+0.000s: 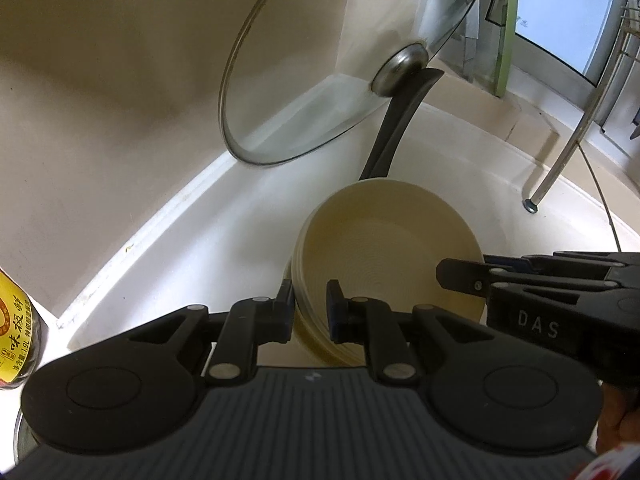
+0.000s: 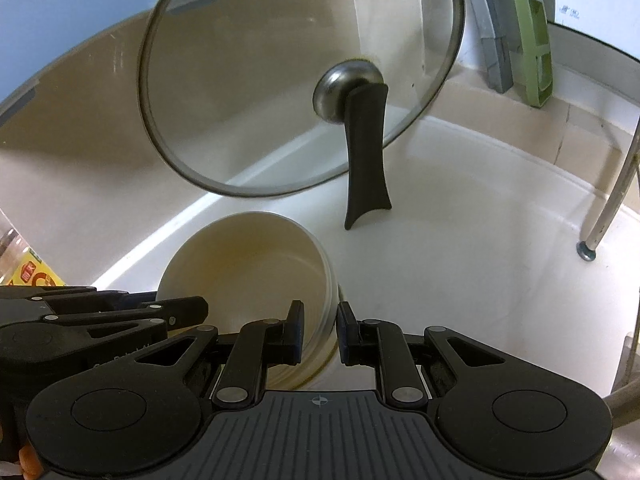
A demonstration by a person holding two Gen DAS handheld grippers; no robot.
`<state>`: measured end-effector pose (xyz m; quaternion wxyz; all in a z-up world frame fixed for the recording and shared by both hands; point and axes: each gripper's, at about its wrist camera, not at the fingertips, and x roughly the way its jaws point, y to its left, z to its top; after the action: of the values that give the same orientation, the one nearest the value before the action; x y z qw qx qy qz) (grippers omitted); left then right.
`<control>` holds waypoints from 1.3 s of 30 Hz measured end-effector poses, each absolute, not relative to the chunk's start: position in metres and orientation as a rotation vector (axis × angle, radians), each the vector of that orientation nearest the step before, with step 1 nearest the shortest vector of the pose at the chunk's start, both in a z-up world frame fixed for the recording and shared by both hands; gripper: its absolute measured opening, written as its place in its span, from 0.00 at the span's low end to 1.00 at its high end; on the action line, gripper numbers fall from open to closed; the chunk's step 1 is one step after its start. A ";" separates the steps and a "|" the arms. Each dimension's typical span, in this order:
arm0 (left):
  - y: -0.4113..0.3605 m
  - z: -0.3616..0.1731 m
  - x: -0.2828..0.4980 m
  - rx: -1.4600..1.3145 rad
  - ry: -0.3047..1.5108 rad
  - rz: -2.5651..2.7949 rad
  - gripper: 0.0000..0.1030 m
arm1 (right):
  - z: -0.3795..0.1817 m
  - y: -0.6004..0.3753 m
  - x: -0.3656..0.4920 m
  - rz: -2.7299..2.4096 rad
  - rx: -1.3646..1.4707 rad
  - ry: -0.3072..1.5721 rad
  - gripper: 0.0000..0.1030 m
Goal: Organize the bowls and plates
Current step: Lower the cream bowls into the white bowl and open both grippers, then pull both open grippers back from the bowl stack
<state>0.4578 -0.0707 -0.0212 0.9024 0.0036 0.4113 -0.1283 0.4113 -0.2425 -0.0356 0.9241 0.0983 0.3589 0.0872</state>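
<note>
A stack of cream bowls point(image 1: 384, 248) sits on the white counter point(image 1: 224, 232); it also shows in the right wrist view point(image 2: 248, 272). My left gripper point(image 1: 311, 308) is shut on the stack's left rim. My right gripper point(image 2: 320, 332) is shut on the stack's right rim, and it shows from the side in the left wrist view point(image 1: 460, 274). Both grippers hold the same stack from opposite sides.
A glass pan lid point(image 2: 280, 80) with a black handle point(image 2: 366, 152) leans on the wall behind the bowls. A metal rack leg point(image 2: 592, 240) stands to the right. A sauce bottle point(image 1: 16, 336) stands at the left. Green and grey boards point(image 2: 528, 32) lean at the back.
</note>
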 end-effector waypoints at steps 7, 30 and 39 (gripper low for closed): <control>-0.071 -0.024 0.461 0.009 0.865 -0.258 0.14 | -0.041 -0.242 0.418 0.178 0.206 0.770 0.17; -0.070 -0.016 0.449 0.026 0.827 -0.262 0.21 | -0.032 -0.244 0.401 0.175 0.237 0.712 0.44; -0.061 0.003 0.417 0.016 0.780 -0.277 0.23 | -0.026 -0.249 0.368 0.180 0.280 0.671 0.47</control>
<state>0.4172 -0.0608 0.0027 0.9155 0.0078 0.3790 -0.1345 0.3682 -0.2486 -0.0258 0.9307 0.1367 0.3278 0.0877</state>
